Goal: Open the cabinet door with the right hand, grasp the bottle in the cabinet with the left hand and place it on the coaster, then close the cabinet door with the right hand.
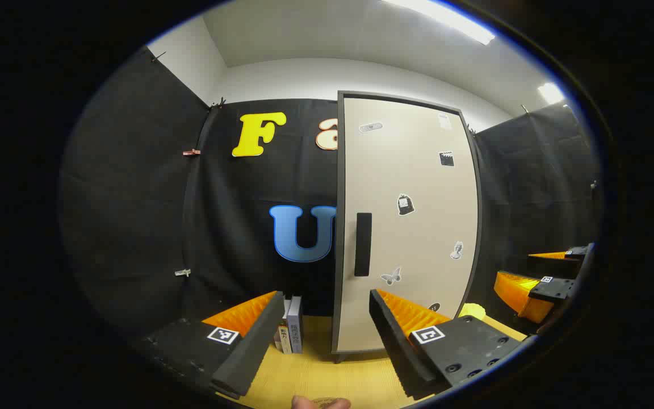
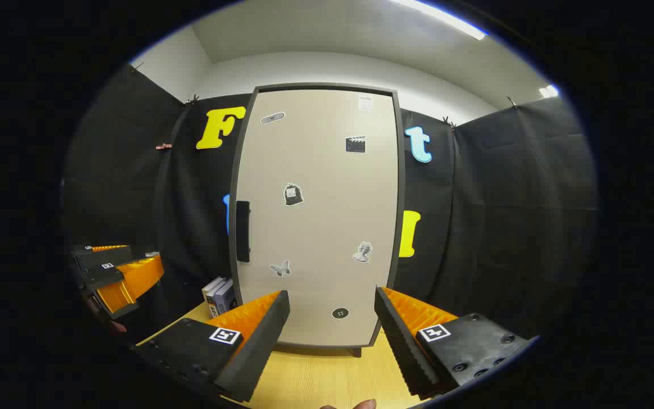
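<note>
The tall beige cabinet (image 1: 412, 227) stands on the wooden table with its sticker-covered door shut, so whatever is inside is hidden. Its black handle (image 1: 363, 244) runs vertically along the door's left edge. My left gripper (image 1: 325, 295) is open and empty, a short way in front of the door's left part. In the right gripper view the cabinet (image 2: 315, 216) faces me squarely, handle (image 2: 242, 231) on the left. My right gripper (image 2: 332, 294) is open and empty before the door's lower middle. Each gripper sees the other off to its side: the right gripper (image 1: 514, 268) and the left gripper (image 2: 142, 254).
A few upright books (image 1: 291, 332) (image 2: 219, 295) stand just left of the cabinet. A small yellow object (image 1: 472, 311) lies by the cabinet's lower right corner. The light wooden tabletop (image 1: 315, 375) (image 2: 315, 375) stretches in front. A fingertip (image 1: 303, 402) shows at the bottom edge.
</note>
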Motion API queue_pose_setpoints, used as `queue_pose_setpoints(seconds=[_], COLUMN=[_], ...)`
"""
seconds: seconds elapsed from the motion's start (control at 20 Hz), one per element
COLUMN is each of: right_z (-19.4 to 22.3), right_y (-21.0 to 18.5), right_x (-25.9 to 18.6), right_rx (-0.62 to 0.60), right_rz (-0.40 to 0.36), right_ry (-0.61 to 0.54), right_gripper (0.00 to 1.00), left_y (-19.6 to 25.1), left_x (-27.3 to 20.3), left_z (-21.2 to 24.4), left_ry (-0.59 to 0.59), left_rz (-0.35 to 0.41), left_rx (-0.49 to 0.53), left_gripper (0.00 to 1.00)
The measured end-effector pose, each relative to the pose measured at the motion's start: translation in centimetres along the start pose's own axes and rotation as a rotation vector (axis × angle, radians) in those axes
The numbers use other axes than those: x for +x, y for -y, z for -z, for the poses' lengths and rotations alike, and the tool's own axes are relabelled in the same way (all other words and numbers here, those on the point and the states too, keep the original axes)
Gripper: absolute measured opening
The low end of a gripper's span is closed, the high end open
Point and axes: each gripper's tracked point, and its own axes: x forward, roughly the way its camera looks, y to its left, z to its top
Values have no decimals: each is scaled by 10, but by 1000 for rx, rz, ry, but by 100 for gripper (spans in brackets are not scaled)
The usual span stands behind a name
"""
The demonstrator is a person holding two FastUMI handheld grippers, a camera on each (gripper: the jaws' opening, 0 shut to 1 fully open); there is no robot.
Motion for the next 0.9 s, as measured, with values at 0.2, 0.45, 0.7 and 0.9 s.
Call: queue_pose_setpoints(seconds=[0.2, 0.45, 0.7, 0.9], right_z=[0, 0, 1, 3], right_y=[1, 2, 3, 3], right_x=[0, 1, 3, 4], right_rx=[4, 0, -4, -1], right_rz=[3, 3, 6, 6], right_ry=[1, -1, -1, -7], right_gripper=[98, 98, 98, 98], left_y=[0, 2, 2, 2], left_x=[1, 4, 7, 9], left_z=[-2, -3, -3, -3], left_ry=[6, 7, 10, 11], left_rz=[0, 1, 2, 4], left_rx=[-3, 0, 1, 8], left_gripper=[95, 95, 95, 94])
